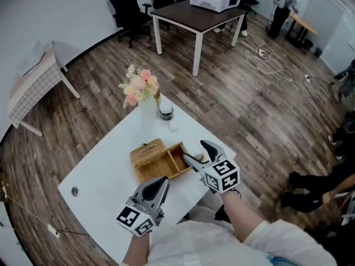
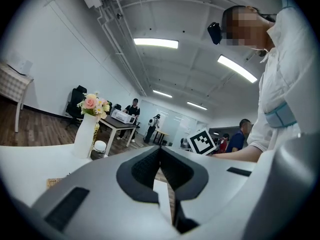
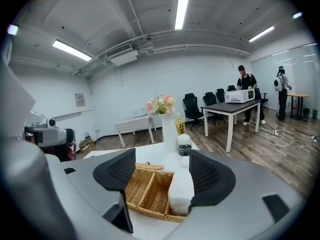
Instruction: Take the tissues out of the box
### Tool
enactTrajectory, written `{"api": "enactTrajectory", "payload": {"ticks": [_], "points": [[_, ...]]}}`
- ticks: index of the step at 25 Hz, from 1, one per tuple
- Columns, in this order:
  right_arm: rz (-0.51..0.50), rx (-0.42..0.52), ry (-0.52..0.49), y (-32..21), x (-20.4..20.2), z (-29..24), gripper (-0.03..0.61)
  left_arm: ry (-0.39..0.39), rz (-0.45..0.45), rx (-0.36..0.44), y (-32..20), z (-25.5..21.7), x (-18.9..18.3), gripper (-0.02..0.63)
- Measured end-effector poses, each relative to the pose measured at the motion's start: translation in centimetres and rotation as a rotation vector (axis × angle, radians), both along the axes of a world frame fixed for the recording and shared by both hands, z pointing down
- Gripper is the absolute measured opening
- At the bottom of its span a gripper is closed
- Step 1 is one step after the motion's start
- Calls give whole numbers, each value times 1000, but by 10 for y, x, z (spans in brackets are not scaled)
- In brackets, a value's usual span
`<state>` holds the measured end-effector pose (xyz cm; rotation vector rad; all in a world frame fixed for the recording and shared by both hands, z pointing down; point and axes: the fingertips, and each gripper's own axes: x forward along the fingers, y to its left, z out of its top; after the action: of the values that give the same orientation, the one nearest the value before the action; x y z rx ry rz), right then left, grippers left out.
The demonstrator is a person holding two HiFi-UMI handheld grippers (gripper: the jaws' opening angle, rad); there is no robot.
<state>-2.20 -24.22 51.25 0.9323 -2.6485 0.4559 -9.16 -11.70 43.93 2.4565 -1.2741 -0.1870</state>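
Observation:
An open wicker box (image 1: pixel 157 160) with its lid folded back lies on the white table (image 1: pixel 105 165). In the right gripper view the box (image 3: pixel 145 190) sits between the jaws, and a white tissue pack (image 3: pixel 181 191) stands at its right end. That pack rests against the right pad (image 3: pixel 204 176), while the left pad stands well clear of it. My right gripper (image 1: pixel 193 149) (image 3: pixel 156 171) is open over the box's right end. My left gripper (image 1: pixel 163 182) (image 2: pixel 160 151) is shut on nothing, just short of the box's near side.
A white vase of flowers (image 1: pixel 141 93), a dark jar with a white lid (image 1: pixel 166 112) and a small white object (image 1: pixel 173 126) stand at the table's far corner. A cable hole (image 1: pixel 75 191) is at the left. People stand around a dark table (image 1: pixel 197 10) farther back.

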Motion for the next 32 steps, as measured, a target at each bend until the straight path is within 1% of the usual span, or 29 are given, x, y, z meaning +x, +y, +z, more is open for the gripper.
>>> {"api": "enactTrajectory", "payload": {"ticks": [11,21,24,27,28,31,32], "points": [[96,-92,129,-15,5,69,342,-40,49,-61,-3,19,-2,2],[123,-140,229,-24,6,112,342,-45,84,-87,-6,26,-1,2],[123,-159,261,-23,6,122,342,-39,87,-90,-6,27,1,2],[144,-171,304,-23,10,131,341,-36,86,-95,-5,29,0,2],[148,-166,313,-24,11,132,336,-35,84,-96,-5,29,0,2],[140,-147,338,-24,11,131,272,-28,69,-100,-3,31,-4,2],[138,-148,345,-24,11,131,267,-26,65,-101,-3,31,-5,2]]}}
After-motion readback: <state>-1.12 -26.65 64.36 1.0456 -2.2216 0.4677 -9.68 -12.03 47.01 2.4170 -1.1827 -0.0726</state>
